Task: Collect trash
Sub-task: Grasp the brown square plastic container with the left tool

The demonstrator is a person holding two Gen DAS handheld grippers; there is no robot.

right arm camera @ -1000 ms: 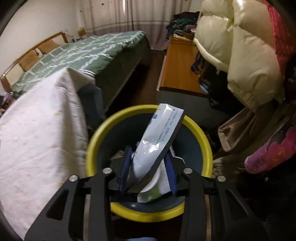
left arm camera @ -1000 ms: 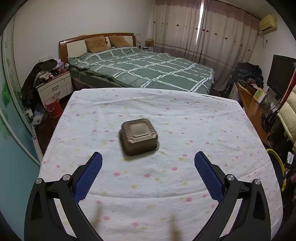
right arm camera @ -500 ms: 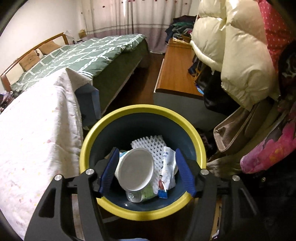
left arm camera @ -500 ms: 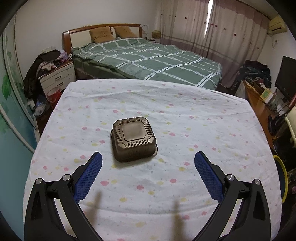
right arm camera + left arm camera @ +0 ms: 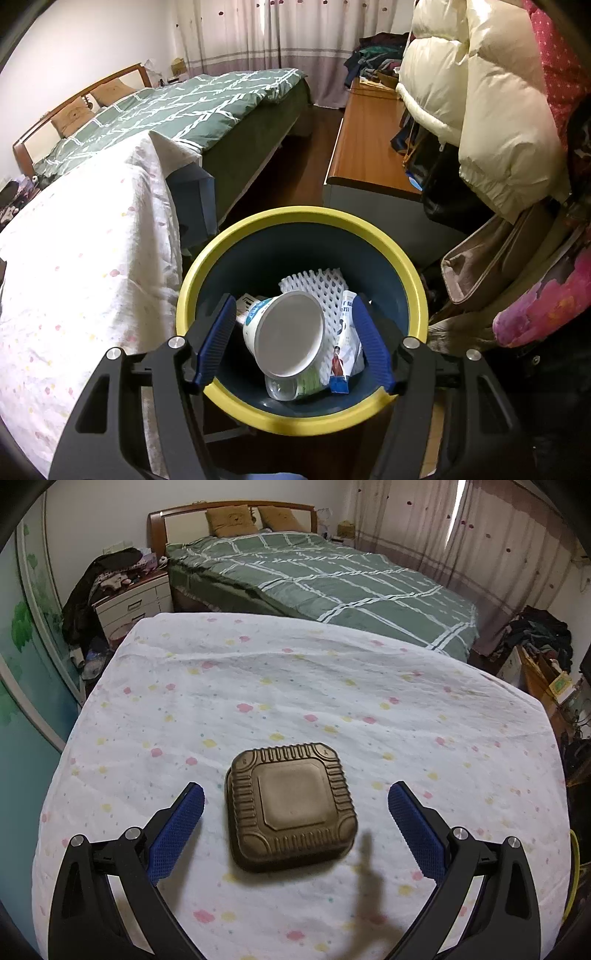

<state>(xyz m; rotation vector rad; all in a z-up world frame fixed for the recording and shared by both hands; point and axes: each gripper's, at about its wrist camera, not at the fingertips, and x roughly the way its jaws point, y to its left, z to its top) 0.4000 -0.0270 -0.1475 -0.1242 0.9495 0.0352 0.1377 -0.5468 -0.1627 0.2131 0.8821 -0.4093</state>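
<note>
A brown ribbed takeaway box [image 5: 290,806], lid closed, lies on the white dotted tablecloth [image 5: 295,686]. My left gripper [image 5: 295,785] hangs open just above it, one blue fingertip on each side of the box and neither touching it. My right gripper [image 5: 293,299] is open and empty over the yellow-rimmed dark blue trash bin [image 5: 221,240]. In the bin lie a white paper cup [image 5: 284,332], a white foam net [image 5: 314,284], a printed pouch [image 5: 345,347] and a clear bottle [image 5: 291,387].
The bin stands on the floor by the table's right edge [image 5: 162,206]. Beyond the table is a green checked bed [image 5: 314,576]. A wooden cabinet [image 5: 365,133], a cream padded jacket [image 5: 480,92] and bags [image 5: 491,266] crowd the bin's right side.
The left gripper moved forward and down, so the brown box now sits between its fingers. The right gripper opened and the pouch it held dropped into the bin.
</note>
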